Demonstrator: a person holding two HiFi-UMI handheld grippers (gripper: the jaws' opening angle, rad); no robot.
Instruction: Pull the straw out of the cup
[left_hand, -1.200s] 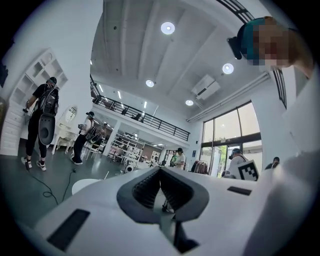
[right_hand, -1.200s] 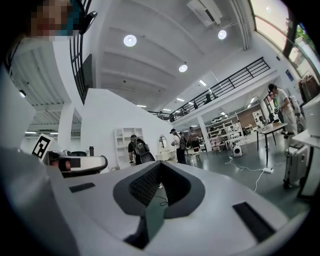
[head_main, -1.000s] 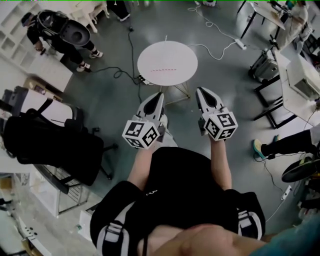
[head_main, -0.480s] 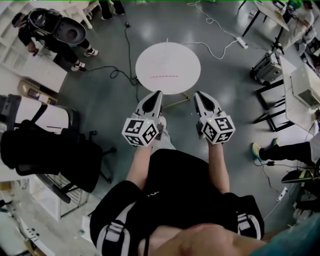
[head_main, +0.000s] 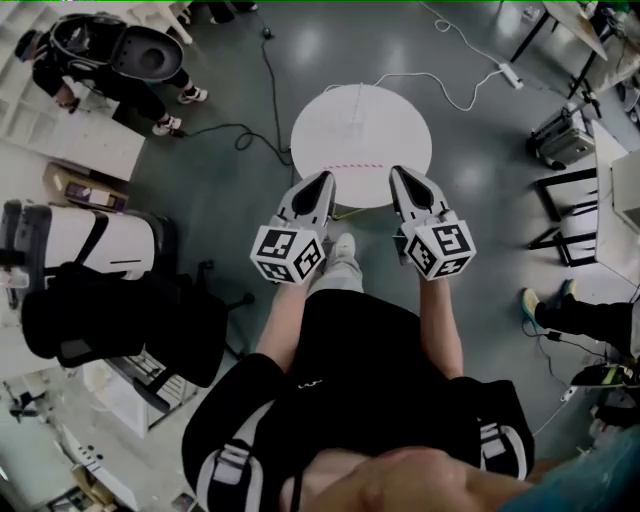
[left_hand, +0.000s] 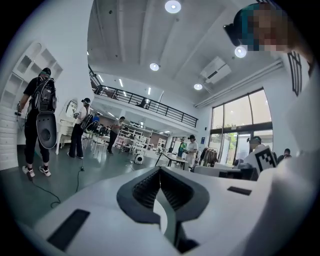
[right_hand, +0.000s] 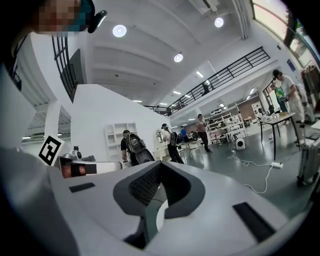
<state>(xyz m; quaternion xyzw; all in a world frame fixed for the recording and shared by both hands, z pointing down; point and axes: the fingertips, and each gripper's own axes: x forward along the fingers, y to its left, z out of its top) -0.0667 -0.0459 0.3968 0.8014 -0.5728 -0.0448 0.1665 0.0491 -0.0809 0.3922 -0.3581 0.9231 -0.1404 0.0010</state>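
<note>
So, the only straw-looking thing I can spot is a thin pinkish striped line (head_main: 350, 167) lying flat on the round white desk (head_main: 360, 115), toward its lower edge in the head view, a bit above the middle of the frame. Can't tell for sure that it's the straw, and I can't make out a cup anywhere.

In that view the line sits between the tips of the two white plastic tools. The left tongs (head_main: 325, 178) are just off its left end and the right tongs (head_main: 397, 172) just off its right end. Whether they're actually over the desk or short of it, I can't tell.

Both are closed with nothing in them. In the left gripper view the left tongs (left_hand: 160, 169) have their ribbed dark pads meeting at the tip, and it's the same for the right tongs (right_hand: 160, 164) in the right gripper view.

Further out there's grey floor (head_main: 230, 200), a white cable (head_main: 450, 92) snaking at the upper right, a black office chair (head_main: 110, 320) at the left, and a person with a backpack (head_main: 100, 55) in the upper left corner.
</note>
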